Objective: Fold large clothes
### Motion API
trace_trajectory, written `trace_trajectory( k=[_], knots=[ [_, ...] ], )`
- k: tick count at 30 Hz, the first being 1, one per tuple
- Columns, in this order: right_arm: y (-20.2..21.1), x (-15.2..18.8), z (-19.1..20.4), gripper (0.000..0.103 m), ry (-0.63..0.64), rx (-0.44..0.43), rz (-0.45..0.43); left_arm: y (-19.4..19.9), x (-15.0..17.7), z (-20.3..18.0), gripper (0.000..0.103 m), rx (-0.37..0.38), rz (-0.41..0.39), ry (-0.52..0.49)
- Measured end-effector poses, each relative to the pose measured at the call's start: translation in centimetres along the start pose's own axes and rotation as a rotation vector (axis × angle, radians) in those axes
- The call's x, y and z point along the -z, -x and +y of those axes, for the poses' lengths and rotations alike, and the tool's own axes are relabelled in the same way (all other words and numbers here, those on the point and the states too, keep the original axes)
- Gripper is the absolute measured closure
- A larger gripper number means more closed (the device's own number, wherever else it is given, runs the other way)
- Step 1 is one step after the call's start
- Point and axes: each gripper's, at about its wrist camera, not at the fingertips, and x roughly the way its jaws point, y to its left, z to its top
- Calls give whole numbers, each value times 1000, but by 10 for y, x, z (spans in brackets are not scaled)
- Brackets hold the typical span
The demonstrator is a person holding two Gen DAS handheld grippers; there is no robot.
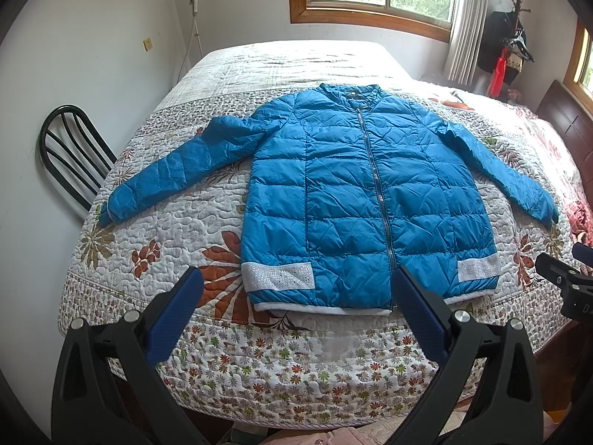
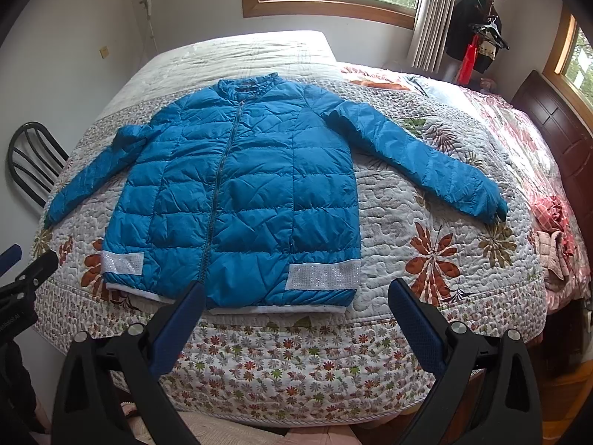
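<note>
A blue quilted puffer jacket (image 1: 355, 193) (image 2: 241, 193) lies flat, front up and zipped, on the bed with both sleeves spread outward. White sparkly bands mark its hem corners. My left gripper (image 1: 296, 278) hangs open in the air just short of the hem, nothing between its blue-padded fingers (image 1: 185, 307). My right gripper (image 2: 296, 289) is likewise open above the bed's near edge, by the jacket's right hem corner. The right gripper's tip also shows at the right edge of the left wrist view (image 1: 567, 274), and the left gripper's at the left edge of the right wrist view (image 2: 26, 270).
The bed's floral quilt (image 1: 296, 363) (image 2: 426, 222) extends around the jacket. A black metal chair (image 1: 74, 148) stands left of the bed by the wall. A dark wooden headboard (image 2: 556, 137) and crumpled pink clothes (image 2: 556, 244) are at the right. A coat stand (image 2: 485, 29) stands in the far corner.
</note>
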Motion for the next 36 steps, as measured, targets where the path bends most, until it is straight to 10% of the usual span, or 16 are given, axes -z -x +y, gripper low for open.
trace_trajectory(
  k=[36],
  knots=[
    [-6,-8,2,4,-1,-5,11,-3,-3,3,3,-1,8,0]
  ],
)
